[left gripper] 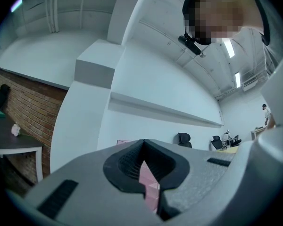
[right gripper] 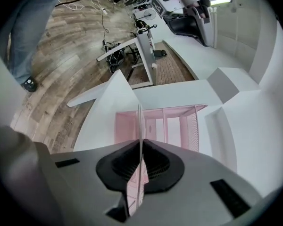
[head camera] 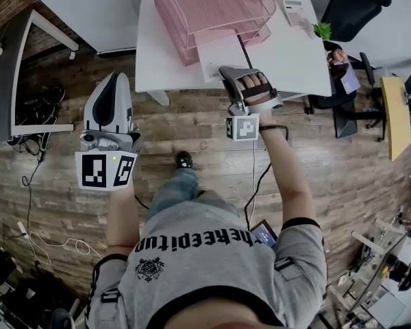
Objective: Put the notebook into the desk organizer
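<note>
notebook (head camera: 216,57) is thin, pale, edge-on between the jaws of right gripper (right gripper: 140,147), pinched tight; left gripper (left gripper: 142,149) is pressed together, empty.

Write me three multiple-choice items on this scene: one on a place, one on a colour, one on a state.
1. Where is the left gripper?
A. Over the wooden floor, short of the white table
B. On an office chair's seat
C. Pressed against the brick wall

2. What colour is the desk organizer?
A. Blue
B. Black
C. Pink

3. What is the state of the right gripper?
A. Open and empty
B. Shut on the notebook
C. Shut on a cable

Answers:
1 A: the head view shows it above the floorboards, short of the table's edge.
2 C: its mesh trays are pink in the head view and the right gripper view.
3 B: the right gripper view shows the notebook's thin edge clamped between the jaws.
</note>
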### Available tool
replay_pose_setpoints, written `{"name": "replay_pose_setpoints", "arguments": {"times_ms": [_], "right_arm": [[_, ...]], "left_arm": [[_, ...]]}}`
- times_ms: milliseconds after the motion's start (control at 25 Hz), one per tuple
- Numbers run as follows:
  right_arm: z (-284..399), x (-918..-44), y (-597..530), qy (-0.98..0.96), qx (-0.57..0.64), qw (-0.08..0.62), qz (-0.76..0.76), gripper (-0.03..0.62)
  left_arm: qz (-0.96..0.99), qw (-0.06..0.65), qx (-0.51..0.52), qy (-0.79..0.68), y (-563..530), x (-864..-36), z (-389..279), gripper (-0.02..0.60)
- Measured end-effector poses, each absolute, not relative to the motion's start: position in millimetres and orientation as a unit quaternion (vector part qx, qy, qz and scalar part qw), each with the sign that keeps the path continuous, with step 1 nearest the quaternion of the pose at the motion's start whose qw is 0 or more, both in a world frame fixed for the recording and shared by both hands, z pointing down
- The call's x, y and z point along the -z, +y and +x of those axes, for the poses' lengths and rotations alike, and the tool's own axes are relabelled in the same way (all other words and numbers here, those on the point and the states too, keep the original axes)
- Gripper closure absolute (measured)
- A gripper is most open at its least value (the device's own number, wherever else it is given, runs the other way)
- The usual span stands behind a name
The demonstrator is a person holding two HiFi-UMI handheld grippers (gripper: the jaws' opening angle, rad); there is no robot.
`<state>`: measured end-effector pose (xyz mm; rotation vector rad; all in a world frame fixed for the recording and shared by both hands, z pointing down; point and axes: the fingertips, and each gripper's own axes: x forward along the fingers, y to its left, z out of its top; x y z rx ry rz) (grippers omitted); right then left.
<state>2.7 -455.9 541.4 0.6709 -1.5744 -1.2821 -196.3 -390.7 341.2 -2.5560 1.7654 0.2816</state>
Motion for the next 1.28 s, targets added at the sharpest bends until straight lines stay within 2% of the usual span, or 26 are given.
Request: {"name": "replay_pose_setpoints", "arguments": {"times_ms": [520,720,1280], "right_arm": [[-6.8,-576.2,-483.9,-0.696,0.445,0.511,0.237,0.583],[-7.8,-585.9,-486.4,-0.706,0.423,0.521,0.227,0.559],[-16.3,-567.7,-541.0,-0.666,0.436,0.527,0.298,0.569]], "left_arm": [[-0.815,0.003,-0.085,0.573,-404.3,-350.9,-213.6,0.578],[-0.817,0.001,-0.085,0.571,-409.7,-352.7,-216.9,0.578],[-0.812,-0.001,-0.077,0.579,-418.5,-358.6,-234.8,0.578]]}}
